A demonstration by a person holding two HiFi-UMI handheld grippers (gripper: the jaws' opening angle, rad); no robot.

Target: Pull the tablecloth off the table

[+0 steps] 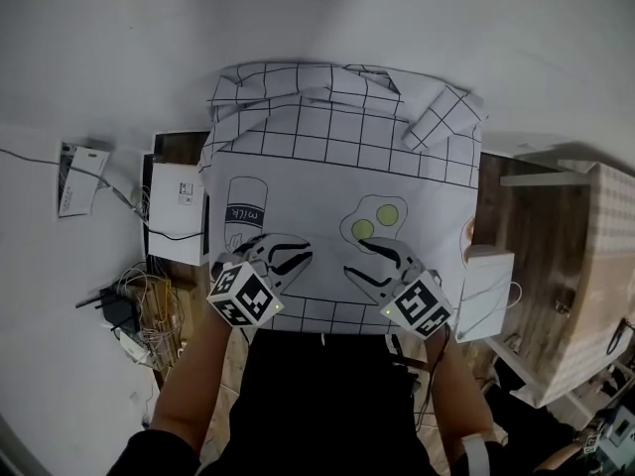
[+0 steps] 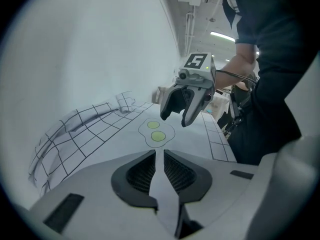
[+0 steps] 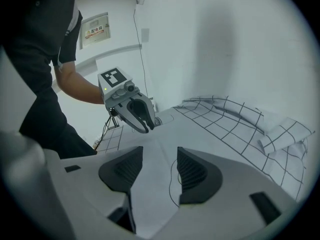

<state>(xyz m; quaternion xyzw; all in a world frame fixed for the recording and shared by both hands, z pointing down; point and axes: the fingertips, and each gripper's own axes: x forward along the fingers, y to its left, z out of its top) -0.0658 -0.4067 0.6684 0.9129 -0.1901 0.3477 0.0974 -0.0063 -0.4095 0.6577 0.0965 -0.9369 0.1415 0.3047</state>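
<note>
The tablecloth (image 1: 337,157), white with a black grid, covers most of the wooden tabletop (image 1: 526,226). Its far end is already bunched into loose folds, and its near edge hangs toward the person. It looks thin, light and limp, so it should slide and crumple easily rather than come away flat. The near hem, where both grippers hover, seems the best place to pinch it.

The left gripper (image 1: 286,254) has its jaws only a narrow slit apart, with a ridge of cloth showing in the gap but not visibly pressed. The right gripper (image 1: 372,261) has its jaws well apart just above the cloth, holding nothing.

No container stands on the cloth. The milk bottle (image 1: 245,211) and fried egg (image 1: 375,221) are only printed drawings, so nothing looks likely to tip.
</note>
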